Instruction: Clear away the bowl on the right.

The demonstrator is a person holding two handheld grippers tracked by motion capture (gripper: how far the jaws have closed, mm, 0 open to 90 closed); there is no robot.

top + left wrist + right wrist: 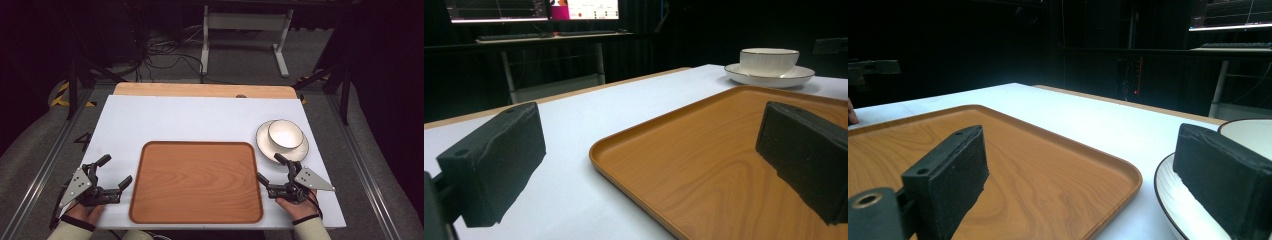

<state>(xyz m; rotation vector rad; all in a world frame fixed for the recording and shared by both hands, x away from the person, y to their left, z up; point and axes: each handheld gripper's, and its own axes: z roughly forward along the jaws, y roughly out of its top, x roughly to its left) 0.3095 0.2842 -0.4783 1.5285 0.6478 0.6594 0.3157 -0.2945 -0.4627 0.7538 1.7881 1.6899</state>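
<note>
Low in the high view, the left gripper (114, 171) and right gripper (269, 167) flank the tray (196, 216), jaws spread, holding nothing. At right centre, a bowl (285, 134) sits on a plate (263, 142). Table (175, 120) beyond.

Left gripper (113, 171) and right gripper (271, 167) — jaws spread wide, empty

White bowl (285, 134) upright on plate (264, 145) — right of empty wooden tray (196, 181).
</note>
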